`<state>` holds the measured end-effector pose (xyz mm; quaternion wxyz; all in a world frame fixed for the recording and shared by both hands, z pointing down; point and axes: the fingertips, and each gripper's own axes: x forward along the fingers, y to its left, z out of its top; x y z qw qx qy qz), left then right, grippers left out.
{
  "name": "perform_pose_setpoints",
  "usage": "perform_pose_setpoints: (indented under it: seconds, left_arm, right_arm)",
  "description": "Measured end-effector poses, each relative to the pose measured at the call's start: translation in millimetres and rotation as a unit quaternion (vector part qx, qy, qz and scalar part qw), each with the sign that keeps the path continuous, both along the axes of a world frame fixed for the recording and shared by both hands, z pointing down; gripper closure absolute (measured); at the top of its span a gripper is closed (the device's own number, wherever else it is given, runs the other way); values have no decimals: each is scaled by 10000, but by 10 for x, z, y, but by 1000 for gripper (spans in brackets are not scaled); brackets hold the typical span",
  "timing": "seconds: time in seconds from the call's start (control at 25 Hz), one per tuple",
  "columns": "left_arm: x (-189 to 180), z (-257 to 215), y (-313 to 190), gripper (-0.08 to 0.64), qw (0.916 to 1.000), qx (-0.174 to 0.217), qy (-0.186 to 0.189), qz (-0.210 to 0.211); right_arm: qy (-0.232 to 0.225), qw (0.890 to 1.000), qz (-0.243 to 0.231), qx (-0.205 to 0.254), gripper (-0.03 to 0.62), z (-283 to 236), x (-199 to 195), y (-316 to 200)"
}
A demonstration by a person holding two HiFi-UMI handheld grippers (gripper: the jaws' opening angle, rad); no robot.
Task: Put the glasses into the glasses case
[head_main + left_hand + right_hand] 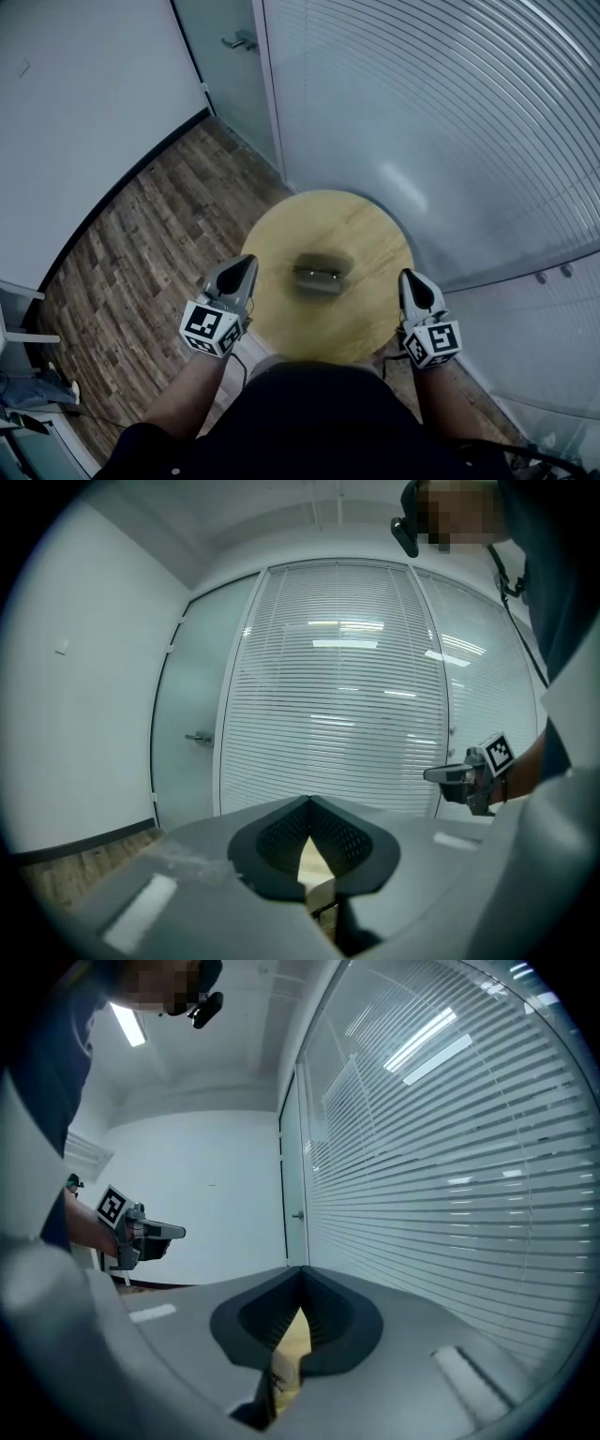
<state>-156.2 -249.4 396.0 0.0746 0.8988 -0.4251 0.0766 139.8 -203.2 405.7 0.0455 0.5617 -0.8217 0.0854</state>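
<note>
Glasses case [319,273] is sitting near the middle of the round wooden surface [281,230], between the 2 grippers and touching neither. Left gripper [249,262] is hovering at the surface's left edge, jaws pressed together, holding nothing. Right gripper [408,276] is hovering at the right edge, jaws likewise closed tip to tip and empty.

Judging progress: no loose glasses are showing anywhere on the surface, so they are likely lying inside the case already, and the task is looking at or near its end. Possibly only the lid is left.

Hard to make out: the case is showing blurred in the head view, so lid up or down, and any glasses within, cannot be told. Both gripper views are catching only a sliver of wood, missing the case
</note>
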Motion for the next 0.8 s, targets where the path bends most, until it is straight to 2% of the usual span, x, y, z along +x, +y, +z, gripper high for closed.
perform_pose_setpoints:
  seconds: [0.8]
  left_arm:
    - [94, -49, 55, 554, 9999, 86, -75, 103]
  right_arm:
    - [165, 9997, -42, 183, 584, -57, -17, 67]
